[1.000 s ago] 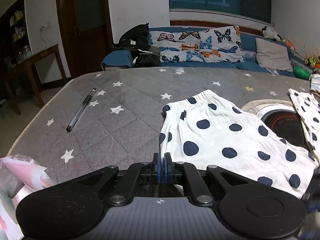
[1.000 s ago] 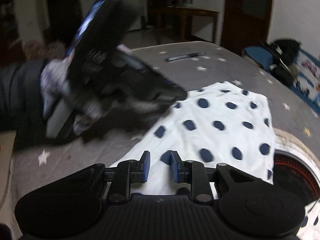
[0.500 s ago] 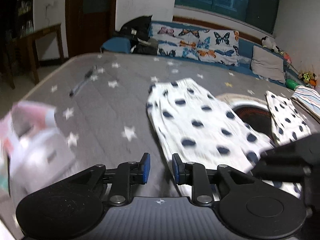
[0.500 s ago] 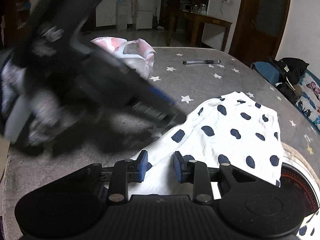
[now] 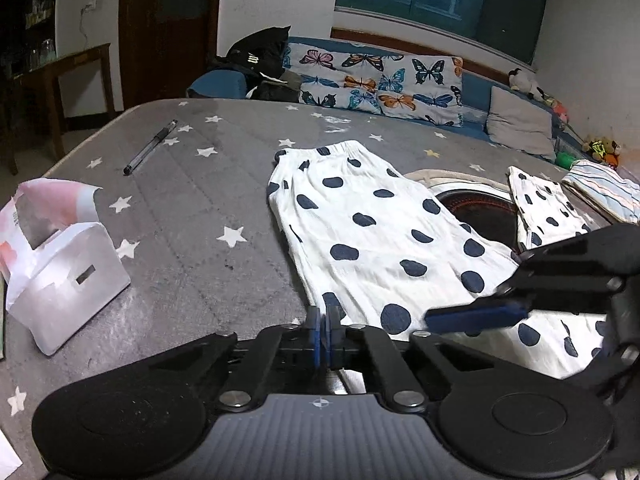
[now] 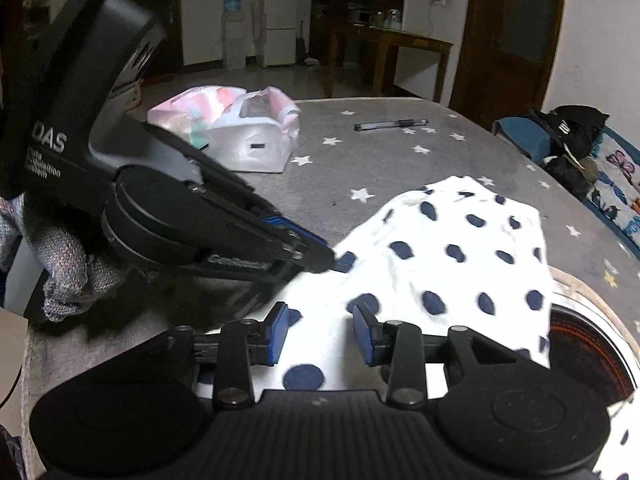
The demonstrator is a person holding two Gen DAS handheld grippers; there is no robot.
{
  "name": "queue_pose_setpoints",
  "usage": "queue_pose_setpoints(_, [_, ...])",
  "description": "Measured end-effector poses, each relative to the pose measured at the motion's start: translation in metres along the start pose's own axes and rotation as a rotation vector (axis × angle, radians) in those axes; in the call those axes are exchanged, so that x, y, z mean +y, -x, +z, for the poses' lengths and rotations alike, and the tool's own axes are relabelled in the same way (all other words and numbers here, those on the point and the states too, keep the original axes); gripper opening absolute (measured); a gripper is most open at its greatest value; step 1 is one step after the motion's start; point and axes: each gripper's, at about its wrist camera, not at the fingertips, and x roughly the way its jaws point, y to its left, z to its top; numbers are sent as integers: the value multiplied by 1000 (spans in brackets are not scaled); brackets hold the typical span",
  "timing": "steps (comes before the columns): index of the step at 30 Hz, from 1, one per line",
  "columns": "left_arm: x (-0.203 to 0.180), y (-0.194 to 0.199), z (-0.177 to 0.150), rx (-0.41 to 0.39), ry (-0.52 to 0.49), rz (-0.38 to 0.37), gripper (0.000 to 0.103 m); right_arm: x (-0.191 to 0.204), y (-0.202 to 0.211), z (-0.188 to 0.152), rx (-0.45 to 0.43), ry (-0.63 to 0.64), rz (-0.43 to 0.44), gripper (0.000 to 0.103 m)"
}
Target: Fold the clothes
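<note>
White polka-dot shorts [image 5: 384, 240] lie flat on the grey star-patterned surface [image 5: 192, 216], waistband at the far end; they also show in the right wrist view [image 6: 448, 264]. My left gripper [image 5: 323, 332] is shut at the shorts' near left edge, pinching the hem. It appears from the side in the right wrist view [image 6: 320, 256]. My right gripper [image 6: 320, 332] is open, fingers apart just above the cloth near the hem. It shows at the right in the left wrist view [image 5: 476, 318].
A white and pink plastic bag [image 5: 56, 248] lies at the left. A pen [image 5: 150, 146] lies at the far left. A round dark mat [image 5: 480, 212] lies partly under the shorts. Folded clothes [image 5: 544, 208] lie at the right. A sofa with butterfly cushions [image 5: 380, 80] stands behind.
My left gripper opened half a second ago and has now shut on the shorts' near edge. My right gripper has opened a little wider over the cloth.
</note>
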Motion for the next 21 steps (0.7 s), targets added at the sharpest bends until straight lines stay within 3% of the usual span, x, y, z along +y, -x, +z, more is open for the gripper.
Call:
queue_pose_setpoints(8, [2,5,-2,-35,-65,60,0,-35,10,-13,17,-119,-85,36])
queue_pose_setpoints(15, [7,15,-1,-9,53,-21,3,-41,10,-17,20,-151,-95,36])
queue_pose_setpoints(21, [-11,16,-3,-2,69,-52,21,-37,9,-17,19,-145,-99,36])
